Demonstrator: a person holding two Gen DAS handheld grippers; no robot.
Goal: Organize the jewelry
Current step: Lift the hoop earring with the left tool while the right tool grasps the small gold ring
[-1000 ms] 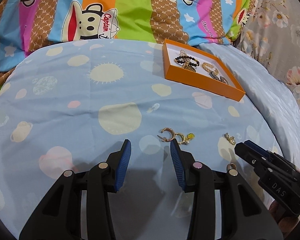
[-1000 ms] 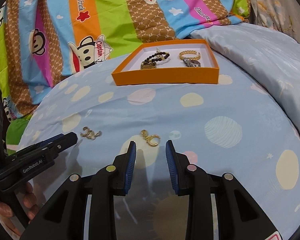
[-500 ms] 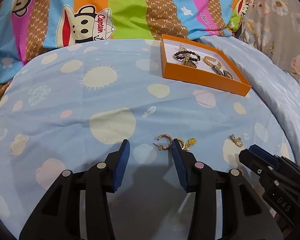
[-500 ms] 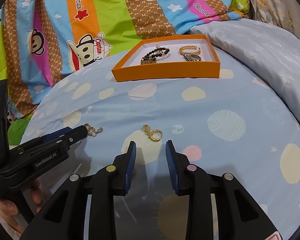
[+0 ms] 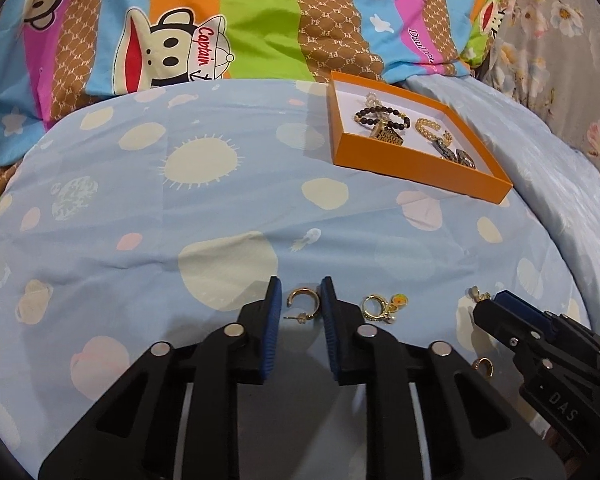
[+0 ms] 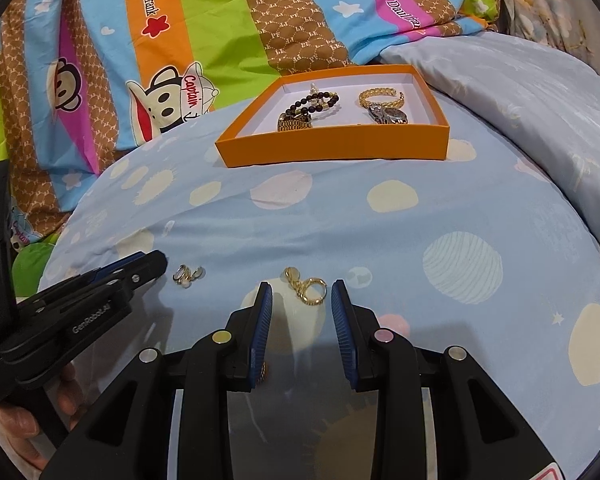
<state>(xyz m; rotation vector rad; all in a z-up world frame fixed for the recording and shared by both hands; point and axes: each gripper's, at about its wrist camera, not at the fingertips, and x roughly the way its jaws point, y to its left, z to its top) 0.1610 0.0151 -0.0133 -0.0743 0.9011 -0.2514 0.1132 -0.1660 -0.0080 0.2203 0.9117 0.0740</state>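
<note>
The left gripper is closing at this moment, with the gold hoop earring lying flat on the blue bedsheet between its two blue pads. In the left wrist view the right pad seems just at the hoop's rim, while a gap is seen at the left pad, so the hoop is judged as not pinched yet. The hoop's open side is turned twd the left pad, and its thin post runs across under the ring, approx. from pad to pad. So the pads are expected to meet the ring on its curved sides, not on the post.

Just outside the right pad a second gold earring w/ a small yellow charm is lying, near but apart from the hoop.

The right gripper is held w/ its fingers spread a little, and nothing is pinched. A gold clip earring lies just ahead of the fingertips, between them but more twd the far end. For this piece the right hand is the nearer one.

The orange tray w/ bracelets is seen well beyond both grippers, ahead and to the right of the left fingers. It is judged as the place where both pieces are to be carried.
</note>
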